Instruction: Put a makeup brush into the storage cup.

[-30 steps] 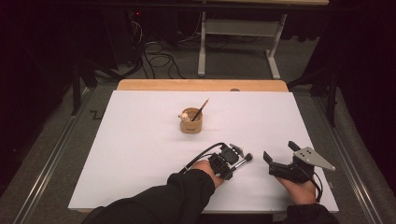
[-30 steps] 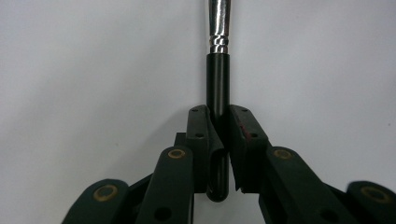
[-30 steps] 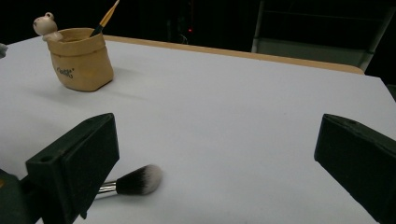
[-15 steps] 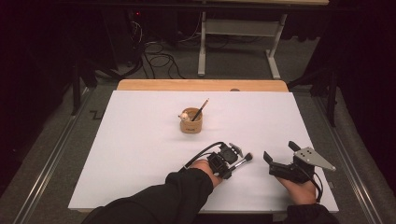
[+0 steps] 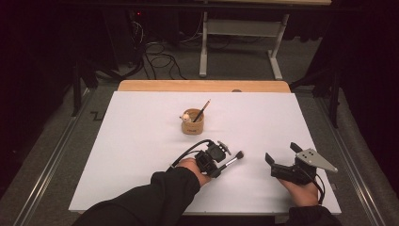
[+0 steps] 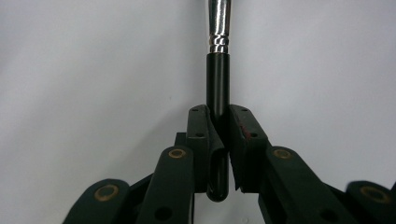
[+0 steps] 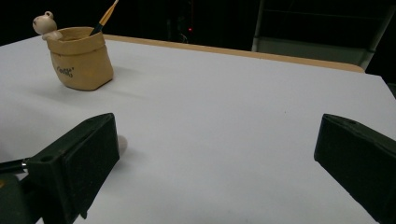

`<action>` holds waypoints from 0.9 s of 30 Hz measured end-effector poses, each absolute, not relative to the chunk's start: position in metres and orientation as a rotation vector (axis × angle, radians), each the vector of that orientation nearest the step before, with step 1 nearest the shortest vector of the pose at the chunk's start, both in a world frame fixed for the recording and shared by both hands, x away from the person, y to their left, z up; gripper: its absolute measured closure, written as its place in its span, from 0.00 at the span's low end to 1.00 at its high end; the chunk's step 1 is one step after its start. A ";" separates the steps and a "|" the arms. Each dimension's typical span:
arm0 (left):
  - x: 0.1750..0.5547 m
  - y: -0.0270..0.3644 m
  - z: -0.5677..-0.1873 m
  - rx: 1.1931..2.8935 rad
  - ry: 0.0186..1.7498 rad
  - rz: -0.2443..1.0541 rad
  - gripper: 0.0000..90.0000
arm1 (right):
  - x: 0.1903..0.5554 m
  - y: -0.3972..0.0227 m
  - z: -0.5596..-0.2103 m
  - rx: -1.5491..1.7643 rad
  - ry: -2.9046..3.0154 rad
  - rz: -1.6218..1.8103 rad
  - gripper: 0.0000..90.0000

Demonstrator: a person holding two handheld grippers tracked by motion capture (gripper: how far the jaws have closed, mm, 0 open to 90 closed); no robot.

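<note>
Shifted slightly rightward: my left hand-held gripper [image 5: 217,165] over the white table [image 5: 141,155].
It clamps the black-handled, silver-ferruled makeup brush [image 6: 218,93], which sticks straight out ahead.

Lab, white table [image 5: 141,155], floor cables [image 5: 160,59], dark surroundings

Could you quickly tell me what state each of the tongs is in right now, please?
Left tongs: closed on the black brush handle.
Right tongs: open, holding nothing.
</note>
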State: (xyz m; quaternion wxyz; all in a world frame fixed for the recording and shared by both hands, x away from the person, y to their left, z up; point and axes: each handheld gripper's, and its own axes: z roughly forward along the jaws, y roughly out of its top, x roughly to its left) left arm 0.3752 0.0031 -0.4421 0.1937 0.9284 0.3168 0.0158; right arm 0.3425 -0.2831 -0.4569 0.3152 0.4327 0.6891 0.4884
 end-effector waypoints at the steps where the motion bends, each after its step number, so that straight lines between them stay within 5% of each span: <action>1: 0.375 0.007 -0.442 2.599 0.893 0.044 0.88 | 0.342 -0.283 -0.457 1.140 1.815 1.288 0.01; 27: 0.381 0.127 -0.446 2.489 1.129 0.084 0.88 | 0.342 -0.283 -0.458 1.139 1.820 1.282 0.01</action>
